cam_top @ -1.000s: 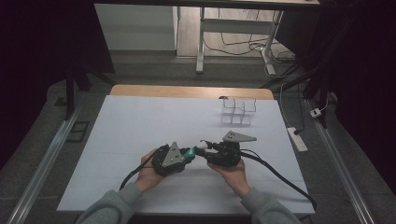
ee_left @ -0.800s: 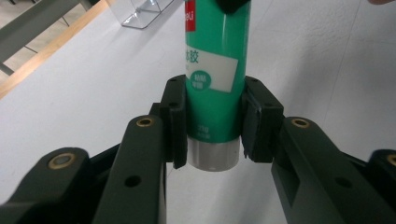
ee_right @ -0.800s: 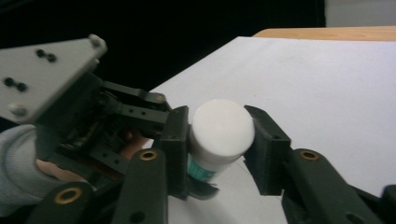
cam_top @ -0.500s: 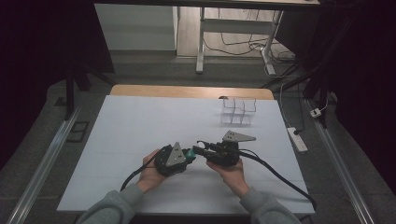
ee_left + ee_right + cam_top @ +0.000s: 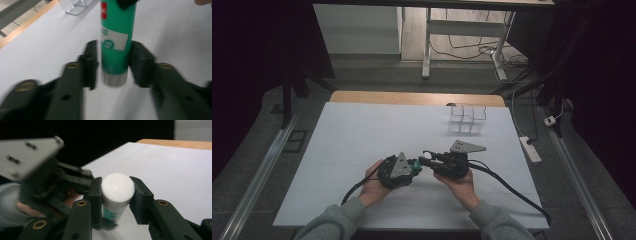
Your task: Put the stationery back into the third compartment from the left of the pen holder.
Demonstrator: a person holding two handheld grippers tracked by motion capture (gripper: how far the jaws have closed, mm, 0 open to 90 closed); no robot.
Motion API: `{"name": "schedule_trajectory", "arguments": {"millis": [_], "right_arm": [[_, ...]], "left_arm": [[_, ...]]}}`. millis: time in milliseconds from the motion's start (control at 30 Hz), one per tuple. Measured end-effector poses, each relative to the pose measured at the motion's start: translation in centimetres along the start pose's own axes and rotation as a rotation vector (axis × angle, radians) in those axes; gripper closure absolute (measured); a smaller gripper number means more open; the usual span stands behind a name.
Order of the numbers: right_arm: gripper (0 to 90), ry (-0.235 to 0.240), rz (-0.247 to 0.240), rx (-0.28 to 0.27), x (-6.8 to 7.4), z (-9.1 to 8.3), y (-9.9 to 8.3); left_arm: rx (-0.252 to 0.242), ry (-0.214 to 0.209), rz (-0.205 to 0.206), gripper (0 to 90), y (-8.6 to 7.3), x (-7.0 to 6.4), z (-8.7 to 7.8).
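I have a green tube (image 5: 116, 37) stretched between my two tools, low over the white counter (image 5: 362, 135) near its front edge. My right hand-held gripper (image 5: 117, 192) is closed around the white cap (image 5: 117, 187) end, both pads pressed against the cap's sides. My left hand-held gripper (image 5: 113, 65) straddles the other end, near the silvery crimped tail (image 5: 113, 80); in the left gripper view a thin gap shows on the one side of the tube, and on the other the pad looks to be against it or nearly so, so I judge this one part open rather than clamped, though the blur leaves it unsure.

The tube looks like a light thing, glue or cream, with a printed label (image 5: 115, 41). I'd expect a soft plastic body that dents under pressure and a glossy skin that can slide between hard pads. The cap is the stiff part, round and ribless as far as I can see, so my grip there is firm but could rotate. The flat tail is the other sound place to pinch, across its width. Squeezing mid-body risks forcing the contents toward the cap. A clear divided box (image 5: 467, 119) sits well apart at the far side of the counter.
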State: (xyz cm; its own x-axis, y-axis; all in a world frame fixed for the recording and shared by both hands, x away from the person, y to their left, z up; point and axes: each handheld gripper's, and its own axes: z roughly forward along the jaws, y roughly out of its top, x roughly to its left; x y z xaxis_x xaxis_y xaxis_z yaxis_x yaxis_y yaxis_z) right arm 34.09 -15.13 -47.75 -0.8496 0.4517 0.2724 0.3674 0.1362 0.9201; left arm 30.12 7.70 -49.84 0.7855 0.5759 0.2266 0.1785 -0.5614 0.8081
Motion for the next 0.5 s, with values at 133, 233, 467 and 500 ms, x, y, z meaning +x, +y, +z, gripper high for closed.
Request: {"name": "schedule_trajectory", "arguments": {"millis": [133, 233, 467, 500], "right_arm": [[64.2, -0.029, -0.041, -0.005, 0.0, -0.5, 0.4], [64.2, -0.047, -0.06, -0.01, 0.0, -0.9, 0.7], [64.2, -0.084, -0.086, -0.014, -0.2, -1.5, 1.2], [64.2, -0.09, -0.085, -0.016, -0.3, -1.6, 1.3]], "left_arm": [[0.003, 0.007, -0.04, 44.6, -0.4, 1.0, -0.9], [0.007, 0.018, -0.061, 42.3, -1.0, 1.7, -1.7], [0.033, 0.015, -0.106, 39.6, -2.8, 3.1, -4.1], [0.038, 0.015, -0.109, 39.6, -3.0, 3.3, -4.4]]}}
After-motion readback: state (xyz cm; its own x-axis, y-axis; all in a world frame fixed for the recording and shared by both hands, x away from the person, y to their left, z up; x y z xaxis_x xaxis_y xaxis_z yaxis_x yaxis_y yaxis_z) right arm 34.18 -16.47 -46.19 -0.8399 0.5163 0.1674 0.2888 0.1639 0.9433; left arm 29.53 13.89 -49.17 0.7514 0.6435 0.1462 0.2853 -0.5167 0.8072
